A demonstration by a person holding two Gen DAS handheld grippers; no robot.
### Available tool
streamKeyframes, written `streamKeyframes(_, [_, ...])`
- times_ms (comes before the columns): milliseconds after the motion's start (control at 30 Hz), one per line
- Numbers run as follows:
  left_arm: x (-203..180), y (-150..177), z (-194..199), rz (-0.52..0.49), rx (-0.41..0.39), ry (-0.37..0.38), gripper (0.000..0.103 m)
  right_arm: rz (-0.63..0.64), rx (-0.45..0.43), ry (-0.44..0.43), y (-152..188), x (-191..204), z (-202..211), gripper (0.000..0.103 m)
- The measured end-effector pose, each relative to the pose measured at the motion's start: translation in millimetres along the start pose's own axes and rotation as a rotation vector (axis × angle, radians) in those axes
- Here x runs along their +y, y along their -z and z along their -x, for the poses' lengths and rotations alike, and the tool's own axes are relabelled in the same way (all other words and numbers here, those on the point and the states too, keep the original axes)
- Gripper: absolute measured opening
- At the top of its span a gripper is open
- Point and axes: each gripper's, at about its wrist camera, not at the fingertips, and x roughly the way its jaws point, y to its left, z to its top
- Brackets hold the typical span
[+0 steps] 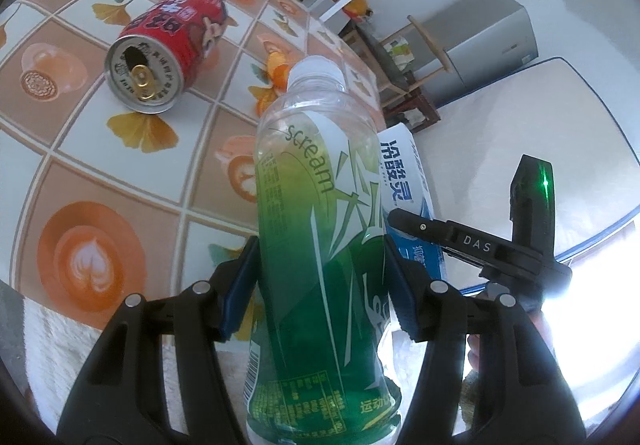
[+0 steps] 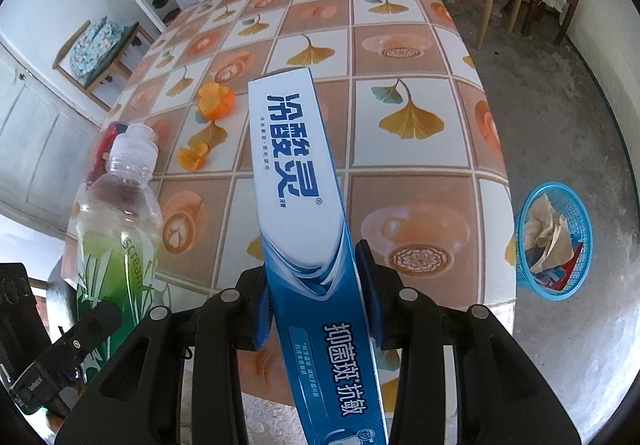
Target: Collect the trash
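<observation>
bottle (image 1: 320,245) base cut off, box (image 2: 312,229) end too

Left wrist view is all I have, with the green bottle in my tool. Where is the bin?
Observer: A blue basket stands on the floor past the table's right edge, seen from the right wrist.
Operator: Anything in it yet?
Observer: Yes, crumpled brownish paper and some red and blue scraps.
Operator: What is the right tool doing?
Observer: The right tool is clamped on a blue and white toothpaste box.
Operator: Any trash I'm missing on the table?
Observer: Orange peel, two pieces, lies left of that box, beyond your bottle.
</observation>
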Motion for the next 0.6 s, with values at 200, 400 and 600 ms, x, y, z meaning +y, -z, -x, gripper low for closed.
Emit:
streamKeyframes(200, [-16.8, -0.4, 0.1, -0.023, -0.008, 0.016, 0.056, -0.014, -0.036, -0.041, 0.8, -8.0, 16.6, 0.036])
streamKeyframes(400, [-33.5, 0.6, 4.5, -0.055, -0.024, 0.018, 0.056, -0.026, -0.078, -0.083, 2.3, -19.6, 35.8, 0.036])
streamKeyframes(600, [-55.6, 1.5, 8.9, -0.090, -0.039, 0.022, 0.056, -0.050, -0.132, -0.131, 9.1, -38.5, 59.7, 0.036])
